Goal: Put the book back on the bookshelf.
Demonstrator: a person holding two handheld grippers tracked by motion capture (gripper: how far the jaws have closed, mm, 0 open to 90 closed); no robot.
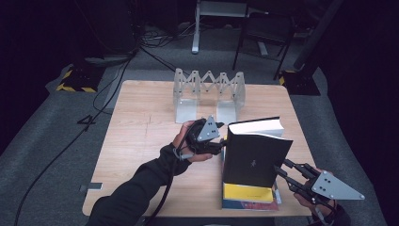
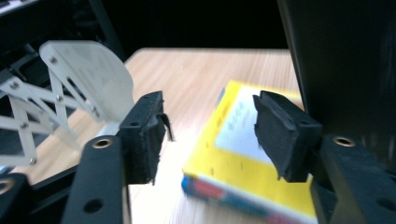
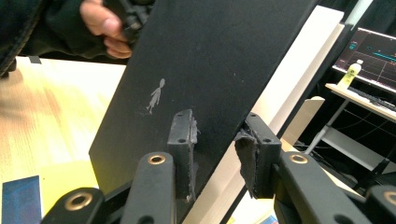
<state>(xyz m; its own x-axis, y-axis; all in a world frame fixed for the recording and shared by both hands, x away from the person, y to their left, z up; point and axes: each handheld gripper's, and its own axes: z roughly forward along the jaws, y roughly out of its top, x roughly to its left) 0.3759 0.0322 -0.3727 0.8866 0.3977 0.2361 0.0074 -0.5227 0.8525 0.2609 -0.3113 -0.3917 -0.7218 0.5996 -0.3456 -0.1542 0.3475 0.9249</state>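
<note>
We see a tall hardcover book [image 1: 254, 157] with a matte black cover, a small pale grey stick-figure emblem on its front and cream-white page edges. Under it lies a flat paperback [image 2: 247, 154] with a bright yellow cover, a white panel and a blue and red strip along its edge. The expanding scissor-lattice book rack [image 1: 209, 92] is translucent white, the wooden table [image 1: 141, 117] a pale beige grain, and the carpeted floor [image 1: 51, 141] grey
</note>
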